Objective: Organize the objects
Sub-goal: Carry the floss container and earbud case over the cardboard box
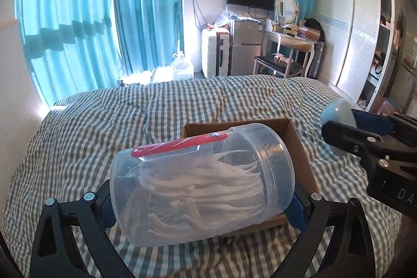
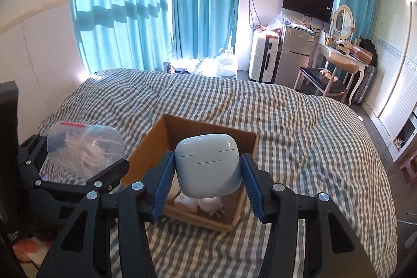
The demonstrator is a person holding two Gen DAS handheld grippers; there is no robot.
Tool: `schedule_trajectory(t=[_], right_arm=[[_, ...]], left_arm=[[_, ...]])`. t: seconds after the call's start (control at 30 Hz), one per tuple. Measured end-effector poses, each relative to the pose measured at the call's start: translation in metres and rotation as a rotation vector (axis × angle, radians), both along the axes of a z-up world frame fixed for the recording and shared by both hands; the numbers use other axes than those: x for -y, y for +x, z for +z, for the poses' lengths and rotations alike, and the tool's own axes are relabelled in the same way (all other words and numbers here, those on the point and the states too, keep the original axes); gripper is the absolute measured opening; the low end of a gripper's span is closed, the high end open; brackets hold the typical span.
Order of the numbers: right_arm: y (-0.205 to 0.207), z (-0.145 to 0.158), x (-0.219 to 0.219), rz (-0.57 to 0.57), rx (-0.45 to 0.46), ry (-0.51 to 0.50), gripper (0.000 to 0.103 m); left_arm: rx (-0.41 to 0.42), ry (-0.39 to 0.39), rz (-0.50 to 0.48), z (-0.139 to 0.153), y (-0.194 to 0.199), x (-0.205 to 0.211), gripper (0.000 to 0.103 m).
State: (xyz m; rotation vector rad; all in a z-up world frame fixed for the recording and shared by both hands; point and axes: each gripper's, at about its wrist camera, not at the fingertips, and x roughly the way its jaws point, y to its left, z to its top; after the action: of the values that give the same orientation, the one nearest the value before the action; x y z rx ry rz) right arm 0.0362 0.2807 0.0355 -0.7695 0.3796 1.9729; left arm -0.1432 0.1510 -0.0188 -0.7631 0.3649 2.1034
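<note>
My left gripper (image 1: 202, 196) is shut on a clear plastic jar (image 1: 200, 181) with a red label and white floss picks inside, held on its side above the near edge of a brown cardboard box (image 1: 299, 145). The jar also shows in the right wrist view (image 2: 84, 147). My right gripper (image 2: 207, 173) is shut on a pale blue earbuds case (image 2: 207, 163), held above the same box (image 2: 153, 147). In the left wrist view the case (image 1: 338, 113) and right gripper sit to the right of the box. White items (image 2: 208, 203) lie inside the box.
The box rests on a bed with a grey and white checked cover (image 2: 299, 127). Teal curtains (image 2: 156, 4), a white suitcase (image 2: 263, 59), a small fridge (image 2: 294, 54), a dressing table with chair (image 2: 336, 64) and a wardrobe (image 1: 365, 38) stand beyond the bed.
</note>
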Motion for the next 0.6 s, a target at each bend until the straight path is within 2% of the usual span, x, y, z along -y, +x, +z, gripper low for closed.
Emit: schedule_trajectory(t=[0.17,0.37,0.6], right_arm=[[-0.014,-0.017,-0.049,-0.003,0.000,-0.040,0.052],[-0.022,-0.050,-0.100,-0.022,-0.018,-0.117,0.052],[-0.026,-0.091,-0.129,-0.034,0.004,-0.181,0.052]], left_arm=[[-0.021,-0.003,-0.052,-0.015,-0.017,-0.036,0.100],[0.009,-0.047,-0.072,-0.052,-0.040,-0.068,0.100],[0.021,-0.085,-0.083,-0.082,-0.051,-0.084,0.100]])
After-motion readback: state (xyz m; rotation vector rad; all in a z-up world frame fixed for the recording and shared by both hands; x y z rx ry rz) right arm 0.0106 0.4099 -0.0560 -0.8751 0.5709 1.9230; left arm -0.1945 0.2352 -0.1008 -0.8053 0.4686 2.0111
